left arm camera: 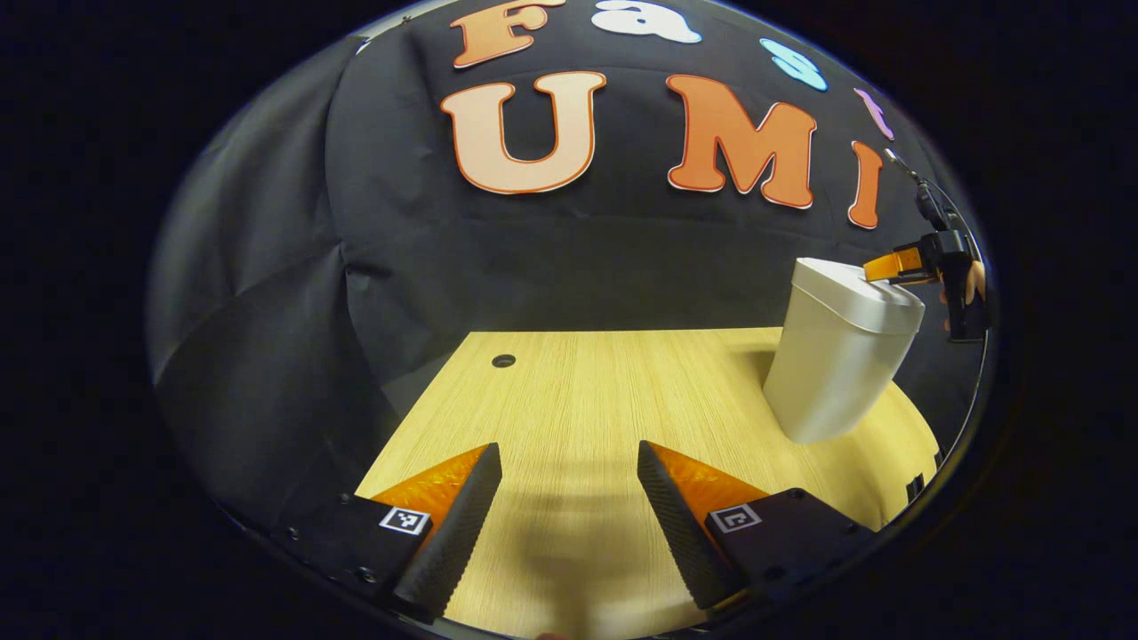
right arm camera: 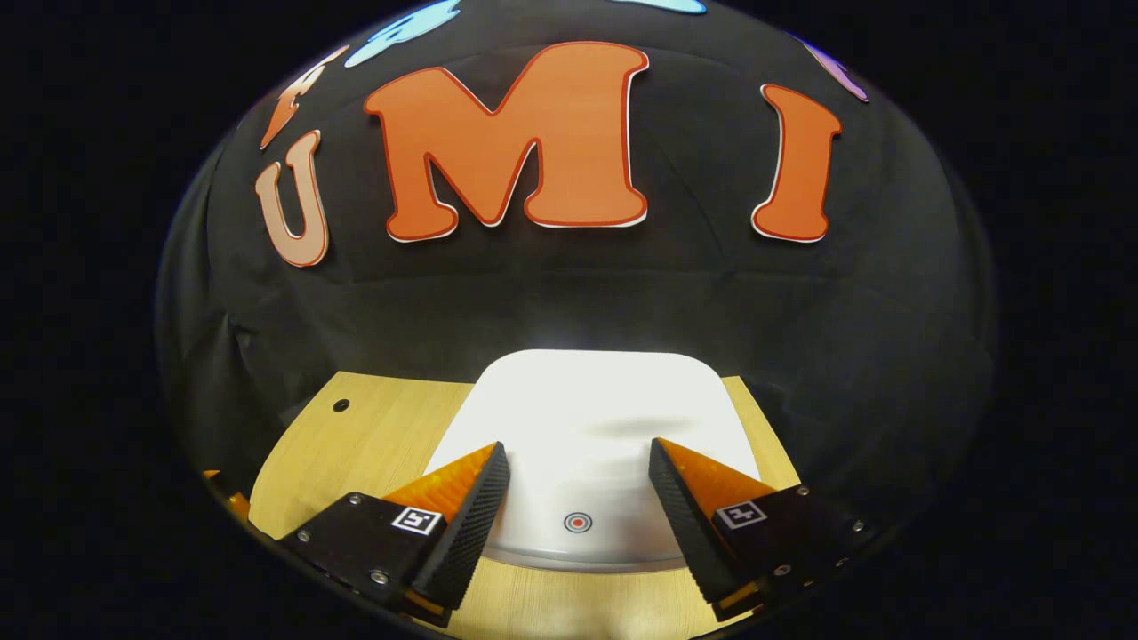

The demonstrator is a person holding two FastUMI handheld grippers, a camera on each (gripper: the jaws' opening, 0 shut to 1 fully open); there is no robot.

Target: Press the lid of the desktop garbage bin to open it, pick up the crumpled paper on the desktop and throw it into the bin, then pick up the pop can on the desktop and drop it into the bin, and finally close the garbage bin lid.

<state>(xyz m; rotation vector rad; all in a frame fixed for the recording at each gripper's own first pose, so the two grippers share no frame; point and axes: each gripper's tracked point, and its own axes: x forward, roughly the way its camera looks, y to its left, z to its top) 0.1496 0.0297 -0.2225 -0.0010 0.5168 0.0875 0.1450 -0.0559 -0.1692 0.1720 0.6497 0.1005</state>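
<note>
I hold my right tongs [right arm camera: 578, 480] just above the white lid [right arm camera: 587, 418] of the garbage bin [left arm camera: 836, 364]. They are open wide and grip nothing. Between the two fingers I see a small red ring mark [right arm camera: 578, 523] on the near part of the lid, which I judge is the place to press. In the left gripper view the same tongs [left arm camera: 898, 265] reach over the top of the bin from its far side, and the lid looks closed. I cannot tell if they already touch it.

My left tongs [left arm camera: 569, 498] are also open wide and empty, and they hang over the bare table [left arm camera: 578, 391], well apart from the bin.

What can go wrong from here, in my opinion: if I press beside the mark, or with one finger on the edge, the lid may not spring open. The bin is tall, narrow at the bottom and probably light, so a slanted push may tip it or slide it on the smooth wood. My left tongs are too far away to steady it.

The table is light wood with fine grain, with a small round hole [left arm camera: 503, 360] near its far edge. Black cloth closes the booth behind and at the sides.
</note>
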